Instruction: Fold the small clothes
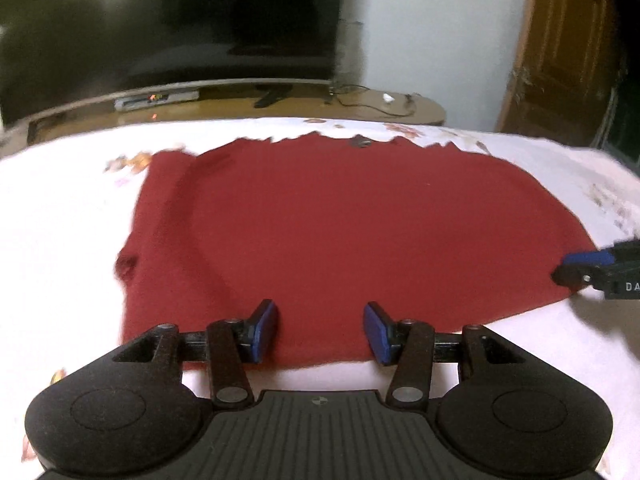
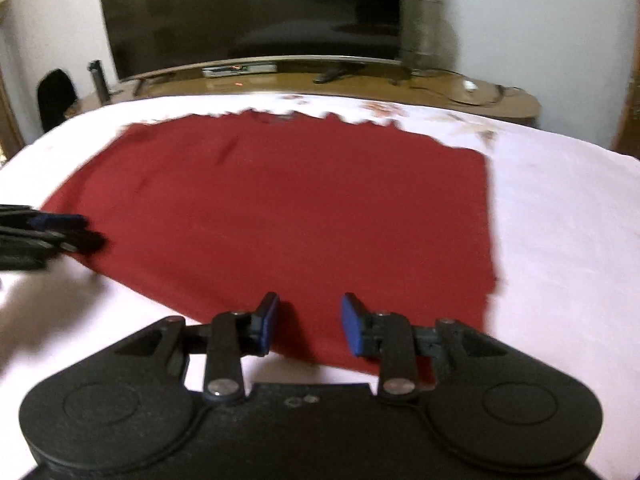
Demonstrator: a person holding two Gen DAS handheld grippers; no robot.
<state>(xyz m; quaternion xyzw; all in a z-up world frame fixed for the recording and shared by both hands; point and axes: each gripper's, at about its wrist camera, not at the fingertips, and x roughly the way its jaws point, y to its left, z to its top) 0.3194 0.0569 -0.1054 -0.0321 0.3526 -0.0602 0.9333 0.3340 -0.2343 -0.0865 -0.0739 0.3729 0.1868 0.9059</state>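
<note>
A dark red garment [image 1: 340, 236] lies spread flat on a white sheet [image 1: 60, 220]; it also shows in the right wrist view [image 2: 288, 208]. My left gripper [image 1: 320, 332] is open over the garment's near edge, its blue pads apart with nothing between them. My right gripper [image 2: 308, 324] is open over the near edge further right, empty. The right gripper's tips show at the garment's right edge in the left wrist view [image 1: 580, 268]. The left gripper's tips show blurred at the garment's left edge in the right wrist view [image 2: 76, 232].
The white sheet [image 2: 560, 220] has a faint floral print at its far side. Beyond it stand a wooden TV bench [image 1: 360, 104] with a set-top box [image 1: 156, 100], cables, and a large dark TV [image 2: 248, 12]. A wooden door [image 1: 560, 48] is at the right.
</note>
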